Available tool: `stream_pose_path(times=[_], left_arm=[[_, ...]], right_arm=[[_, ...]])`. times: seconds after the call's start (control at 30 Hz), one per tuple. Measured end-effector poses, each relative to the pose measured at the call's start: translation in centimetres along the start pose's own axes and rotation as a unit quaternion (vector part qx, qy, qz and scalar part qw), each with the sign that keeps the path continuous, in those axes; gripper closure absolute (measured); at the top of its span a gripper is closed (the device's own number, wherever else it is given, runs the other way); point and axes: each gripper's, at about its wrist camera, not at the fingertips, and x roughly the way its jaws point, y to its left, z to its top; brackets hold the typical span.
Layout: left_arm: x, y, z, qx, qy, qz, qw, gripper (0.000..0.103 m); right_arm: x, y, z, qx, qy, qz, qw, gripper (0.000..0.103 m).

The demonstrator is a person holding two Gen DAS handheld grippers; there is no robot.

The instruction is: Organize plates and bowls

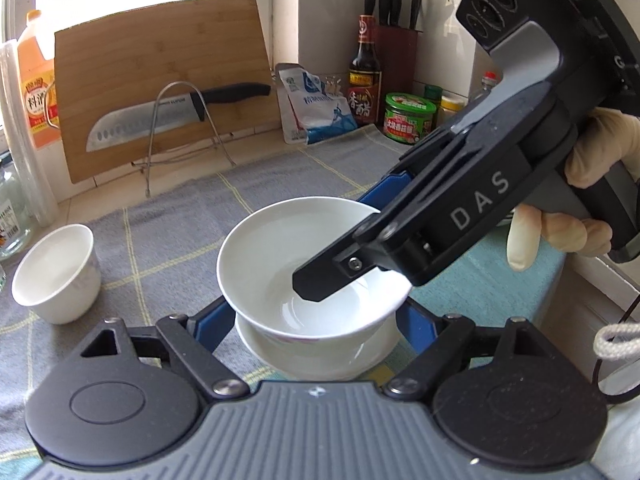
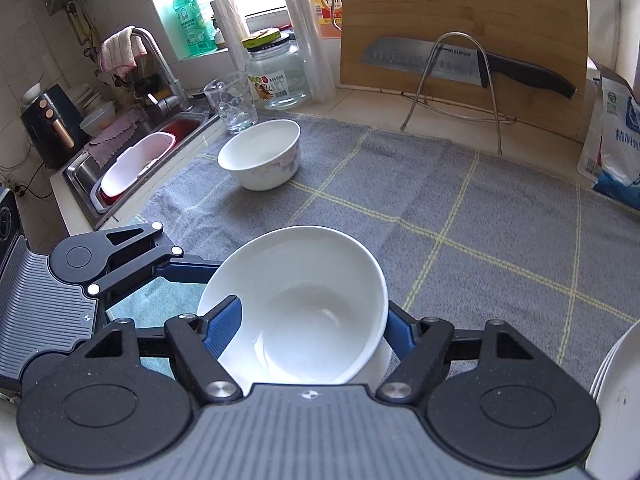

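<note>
The wide white bowl sits tilted on top of a second white dish on the grey checked cloth covering the worktop, so the pair is being nested into one stack. The right gripper pinches this bowl's wall, one blue finger inside the rim and the other outside, which explains the tilt: the bowl hangs from one side of its rim. The left gripper has its fingers spread either side of the lower dish; I cannot tell if they press it, though they look placed to steady it. A smaller white bowl waits beyond the stack toward the sink, likely next to go on.
</note>
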Motion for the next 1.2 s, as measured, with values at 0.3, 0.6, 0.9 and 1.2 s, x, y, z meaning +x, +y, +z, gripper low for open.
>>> stream_pose_path(times=[0.3, 0.6, 0.9, 1.2], left_arm=[[0.4, -0.1, -0.1, -0.003, 0.013, 0.001, 0.9999, 0.016], [0.9, 0.0, 0.0, -0.006, 0.022, -0.001, 0.9997, 0.016], [1.0, 0.0, 0.1, -0.005, 0.025, 0.000, 0.9997, 0.016], [1.1, -0.1, 0.1, -0.005, 0.026, 0.003, 0.9996, 0.014]], right_arm=[[0.7, -0.3, -0.2, 0.004, 0.010, 0.003, 1.000, 0.023], [1.1, -0.5, -0.3, 0.003, 0.016, 0.004, 1.000, 0.023], [1.4, -0.6, -0.3, 0.001, 0.020, 0.006, 1.000, 0.022], [1.5, -0.6, -0.2, -0.002, 0.021, 0.006, 1.000, 0.020]])
